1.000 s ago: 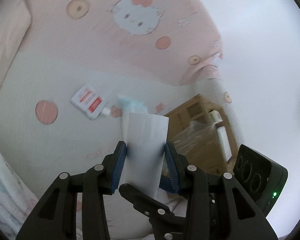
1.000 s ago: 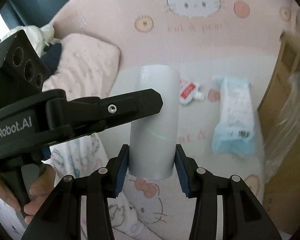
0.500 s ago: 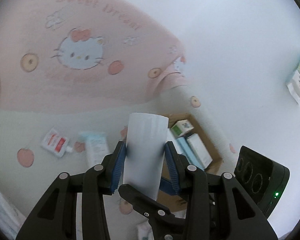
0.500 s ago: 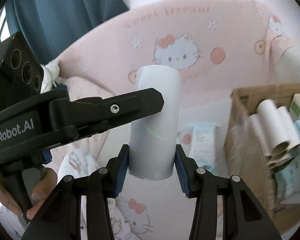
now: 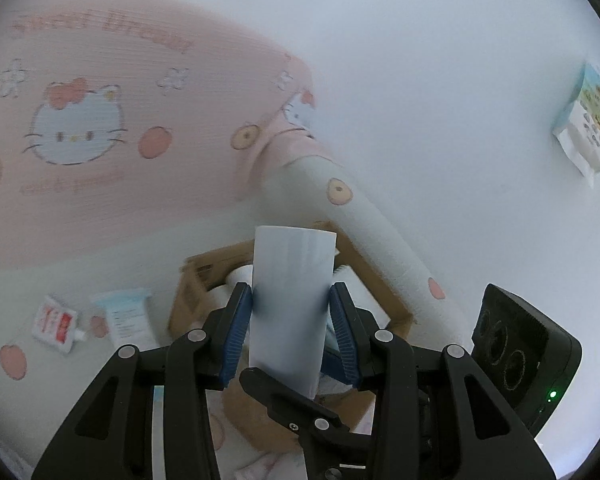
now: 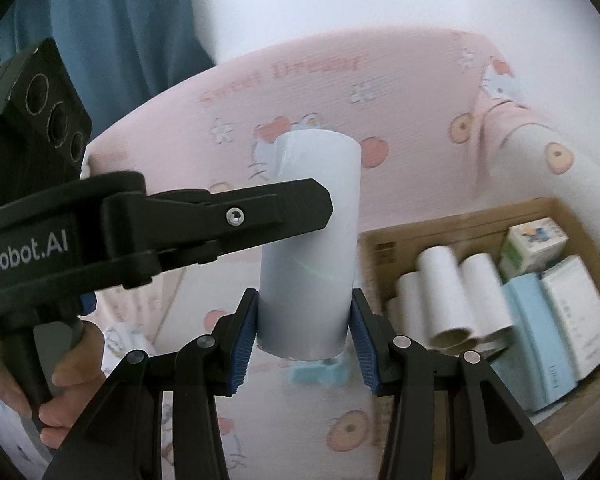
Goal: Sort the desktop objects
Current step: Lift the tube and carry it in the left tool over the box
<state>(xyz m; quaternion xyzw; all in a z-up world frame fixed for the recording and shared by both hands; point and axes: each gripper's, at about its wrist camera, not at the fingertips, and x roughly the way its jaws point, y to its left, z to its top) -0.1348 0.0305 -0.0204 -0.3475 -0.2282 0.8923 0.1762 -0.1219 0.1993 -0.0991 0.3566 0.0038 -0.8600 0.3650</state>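
Both grippers pinch the same white paper tube (image 6: 308,248), holding it upright in the air: the right gripper (image 6: 305,338) presses its blue pads (image 6: 244,336) against the tube's lower end, and the left gripper (image 5: 290,336) clamps it from the side, its black body crossing the right wrist view with the partial lettering "enRobot.AI" in white. A person's hand (image 6: 66,376) grips the left gripper's handle (only the fingers show). Behind the tube is a pink headboard (image 6: 400,92) printed with "Sweet Dream", a cartoon cat face (image 5: 76,128), flowers and peaches; smaller writing under the cat is too blurred to read. A cardboard box (image 6: 384,248) stands just beyond the tube, to its right in the right wrist view, holding several more white tubes (image 6: 440,296), a light blue packet (image 6: 528,332), a white carton (image 6: 576,308) with unreadable print and a small green and white carton (image 6: 534,244). On the bed sheet (image 5: 16,288) left of the box lie a red and white pouch (image 5: 56,324) and a pale blue packet (image 5: 126,314). A picture card (image 5: 586,120) hangs on the white wall. Compared with a second ago, both grippers have risen with the tube, the box has come into fuller view with its contents showing, and the pouch and packet now look smaller and farther off.
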